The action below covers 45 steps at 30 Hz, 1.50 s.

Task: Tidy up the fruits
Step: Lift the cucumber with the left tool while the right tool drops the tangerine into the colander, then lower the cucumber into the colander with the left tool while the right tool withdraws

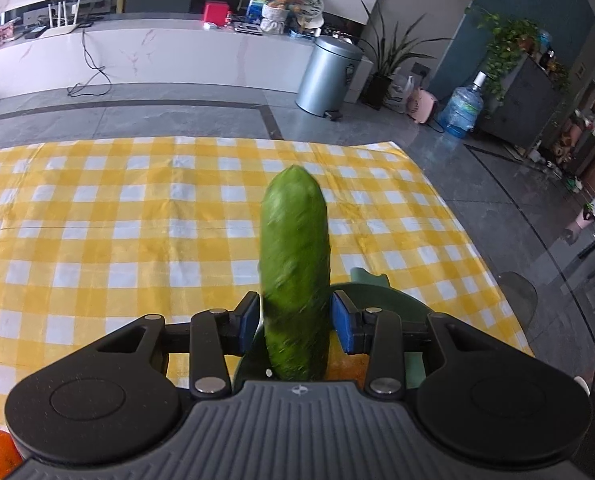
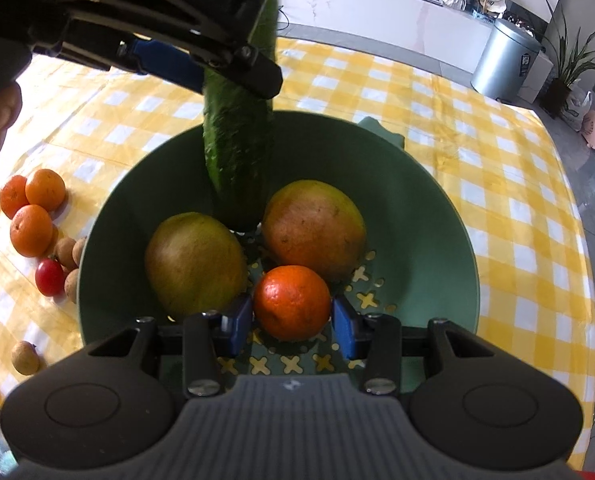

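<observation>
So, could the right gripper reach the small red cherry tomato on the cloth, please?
Probably not yet: the right gripper seems occupied with a round orange tangerine between its jaws, and the green bowl's rim separates it from the red cherry tomato.

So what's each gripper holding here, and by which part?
Left gripper clamps the cucumber near its lower-middle; right gripper brackets the orange, grip unclear.

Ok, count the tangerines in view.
4. One tangerine sits in the green bowl between the right gripper's fingers; three tangerines cluster on the tablecloth left of it. Others may be hidden.
</observation>
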{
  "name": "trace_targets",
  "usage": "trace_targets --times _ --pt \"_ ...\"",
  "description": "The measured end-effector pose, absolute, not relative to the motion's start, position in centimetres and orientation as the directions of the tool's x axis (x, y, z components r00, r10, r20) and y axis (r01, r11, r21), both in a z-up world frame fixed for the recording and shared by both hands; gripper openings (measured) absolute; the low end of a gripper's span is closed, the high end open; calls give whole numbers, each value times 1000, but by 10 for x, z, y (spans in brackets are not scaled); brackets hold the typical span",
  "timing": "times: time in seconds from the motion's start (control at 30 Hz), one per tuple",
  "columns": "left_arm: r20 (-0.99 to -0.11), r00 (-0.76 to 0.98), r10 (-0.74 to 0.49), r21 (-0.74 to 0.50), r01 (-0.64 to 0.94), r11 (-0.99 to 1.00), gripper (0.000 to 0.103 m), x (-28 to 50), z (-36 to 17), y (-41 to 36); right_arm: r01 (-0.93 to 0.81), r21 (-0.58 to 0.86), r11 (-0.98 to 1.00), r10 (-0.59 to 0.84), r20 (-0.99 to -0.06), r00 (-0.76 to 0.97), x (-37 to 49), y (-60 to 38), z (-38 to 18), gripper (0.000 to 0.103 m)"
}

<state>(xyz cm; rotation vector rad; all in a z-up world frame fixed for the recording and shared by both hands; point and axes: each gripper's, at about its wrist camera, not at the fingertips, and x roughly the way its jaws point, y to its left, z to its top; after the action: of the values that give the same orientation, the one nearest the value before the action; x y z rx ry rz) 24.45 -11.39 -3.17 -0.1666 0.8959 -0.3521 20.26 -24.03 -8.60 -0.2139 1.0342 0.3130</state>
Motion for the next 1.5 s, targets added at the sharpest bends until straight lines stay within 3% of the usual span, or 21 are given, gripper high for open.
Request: trace_targets --times 0.1,0.3,0.53,0.8,0.93,1.1,1.23,1.3,1.4,1.5 --pt "-737 539 -408 -310 266 913 31 244 -35 -117 -350 -34 936 145 -869 473 200 -241 -86 41" --pt "-738 551 -389 -250 312 916 29 237 -35 -127 -344 -34 938 141 -872 469 197 -244 -86 40" --pt "-782 504 -367 -175 388 905 18 228 -38 -130 -349 -25 937 155 -865 478 199 -244 -81 40" --pt "-786 471 -400 -238 367 899 17 228 -44 -118 -363 13 932 209 -837 505 198 -248 -70 41" --pt "-782 462 -417 -260 366 894 17 230 -46 -114 -360 19 933 222 -816 534 209 -251 -69 49" --pt "-776 451 -440 -293 361 886 17 233 -48 -109 -324 102 941 270 -802 533 230 -255 -72 51" --pt "-783 449 -430 -286 353 891 17 234 -49 -107 -339 94 936 272 -805 527 237 -249 -81 63" --pt "-786 452 -422 -278 351 894 18 234 -51 -105 -335 74 939 248 -820 516 241 -248 -86 62" --pt "-786 449 -424 -288 340 895 18 234 -52 -103 -328 103 939 268 -817 511 237 -249 -83 51" --pt "-789 448 -420 -285 339 897 19 234 -54 -104 -330 26 944 211 -816 538 231 -247 -80 46"
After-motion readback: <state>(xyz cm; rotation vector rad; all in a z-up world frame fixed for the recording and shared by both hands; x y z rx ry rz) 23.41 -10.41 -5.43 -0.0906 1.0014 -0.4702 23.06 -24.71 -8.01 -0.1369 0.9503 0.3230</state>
